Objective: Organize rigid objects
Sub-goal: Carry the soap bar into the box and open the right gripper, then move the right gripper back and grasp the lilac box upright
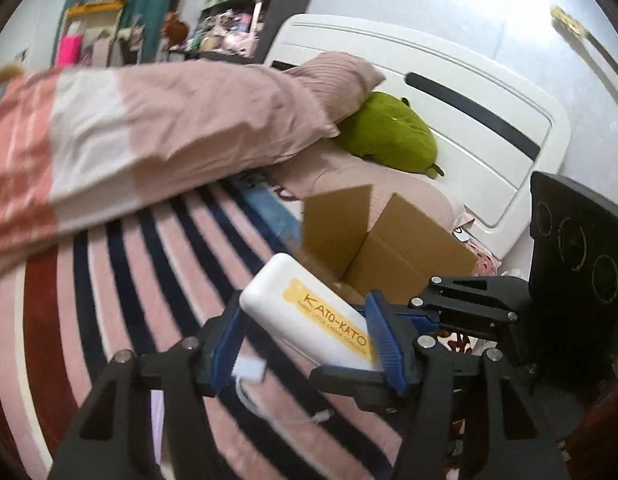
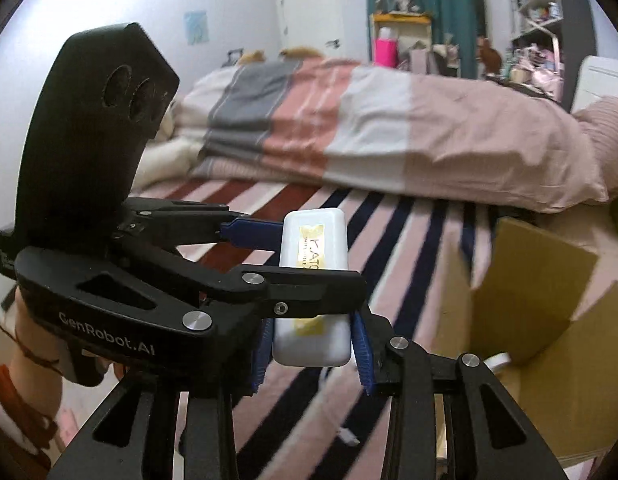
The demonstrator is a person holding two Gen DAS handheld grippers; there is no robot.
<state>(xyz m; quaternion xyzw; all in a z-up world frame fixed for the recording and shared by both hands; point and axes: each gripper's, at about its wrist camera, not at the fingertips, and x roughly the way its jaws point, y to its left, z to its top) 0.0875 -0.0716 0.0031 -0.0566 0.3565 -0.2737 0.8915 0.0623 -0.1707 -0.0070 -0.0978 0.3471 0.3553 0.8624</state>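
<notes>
The white box (image 1: 309, 312) with the yellow "KATO-KATO" label is held in the air above the striped bed cover (image 1: 149, 280), not resting on it. It is a long flat box with rounded corners, and both tongs have it at the same time. The right tongs (image 2: 313, 354) hold its near end, with the blue pads (image 2: 361, 354) pressing on the two long sides, so the jaws are only partly open, as wide as the box. In the right wrist view the long axis of the box runs away from the camera, toward the folded quilt (image 2: 349, 136). The left tongs (image 1: 307, 346) come from the side and cross the box near its middle; their blue pads (image 1: 383, 340) lie against it, and the jaws are narrowed on the box. In the left wrist view the box is tilted, and its far end points up and to the left. An open cardboard box (image 1: 389, 240) stands on the bed just beyond the white box, near the white headboard (image 1: 449, 92). A green plush toy (image 1: 389, 132) lies beside a pink pillow (image 1: 337, 76) at the head of the bed.
</notes>
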